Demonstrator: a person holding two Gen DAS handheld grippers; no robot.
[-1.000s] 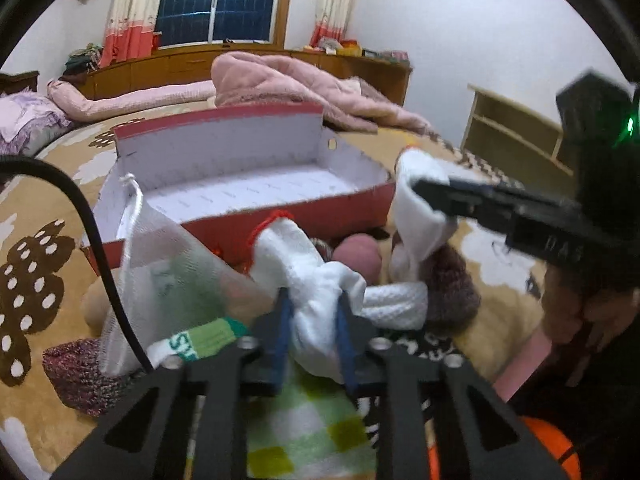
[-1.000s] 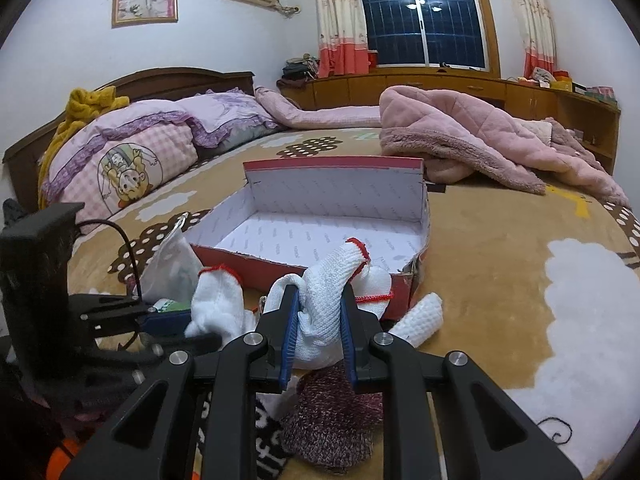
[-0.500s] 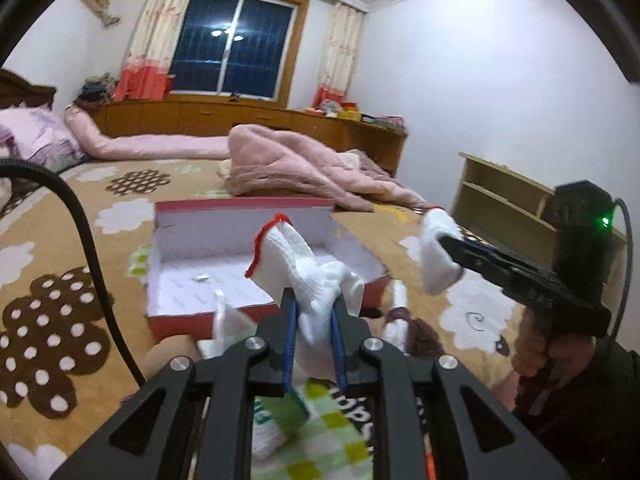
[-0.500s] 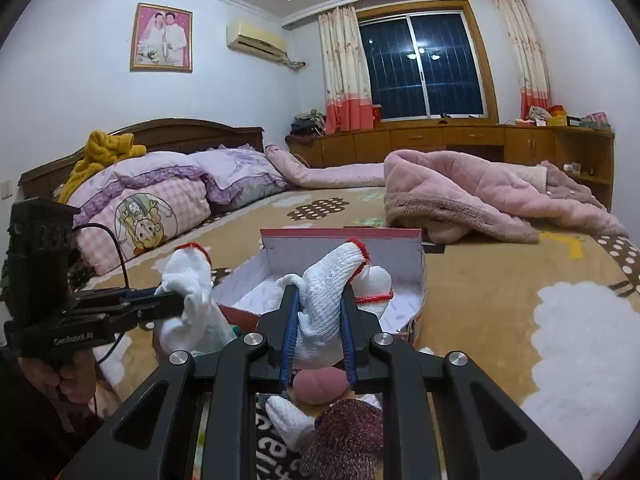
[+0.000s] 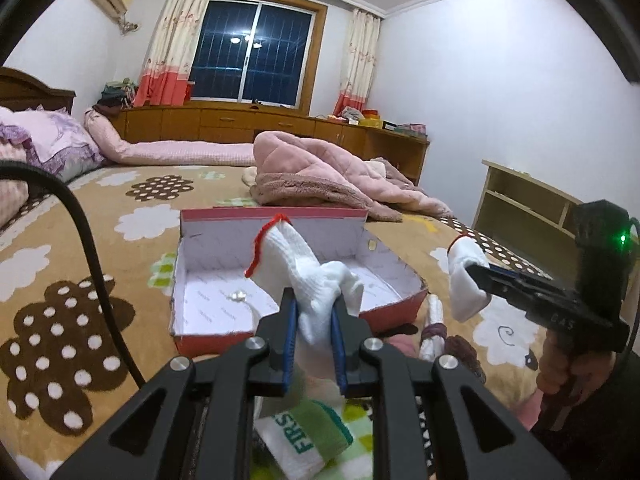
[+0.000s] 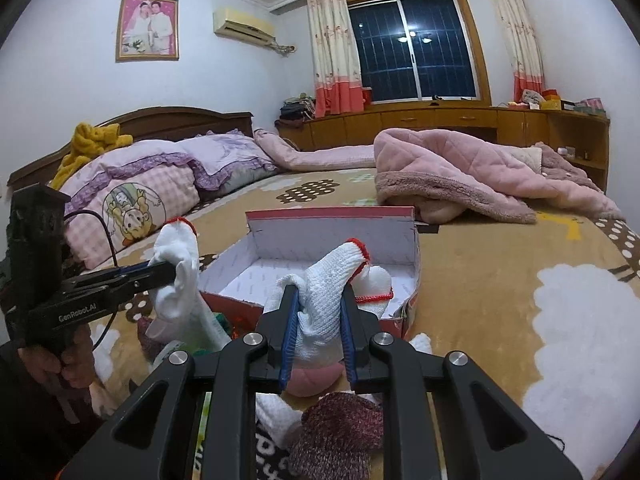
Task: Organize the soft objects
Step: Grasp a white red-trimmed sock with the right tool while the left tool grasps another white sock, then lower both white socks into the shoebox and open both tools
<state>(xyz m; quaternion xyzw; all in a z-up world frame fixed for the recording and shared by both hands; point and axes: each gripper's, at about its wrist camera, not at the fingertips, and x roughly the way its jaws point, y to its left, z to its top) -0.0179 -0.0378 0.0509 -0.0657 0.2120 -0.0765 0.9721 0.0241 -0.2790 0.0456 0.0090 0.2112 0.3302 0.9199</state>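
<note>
In the left wrist view my left gripper (image 5: 314, 300) is shut on a white knitted glove with a red cuff (image 5: 288, 256), held in the air before the open red shoe box (image 5: 396, 308). My right gripper (image 5: 472, 271) is at the right of that view, level with the box's right side, pinching a second white glove (image 5: 464, 280). In the right wrist view the right gripper (image 6: 319, 296) is shut on its glove (image 6: 328, 276) in front of the box (image 6: 332, 236). The left gripper (image 6: 173, 271) holds its glove (image 6: 180, 264) at the left there.
Under the grippers lies a pile of soft things: a white and green sock (image 5: 308, 432), a pink ball (image 6: 312, 376), a maroon knitted piece (image 6: 340, 424). A pink quilt (image 6: 460, 176) lies behind the box, pillows (image 6: 132, 196) at the left, a wooden shelf (image 5: 528, 208) at the right.
My left gripper has lifted its glove up out of the pile, which has dropped low in its view. The right gripper tilted upward and still grips its glove.
</note>
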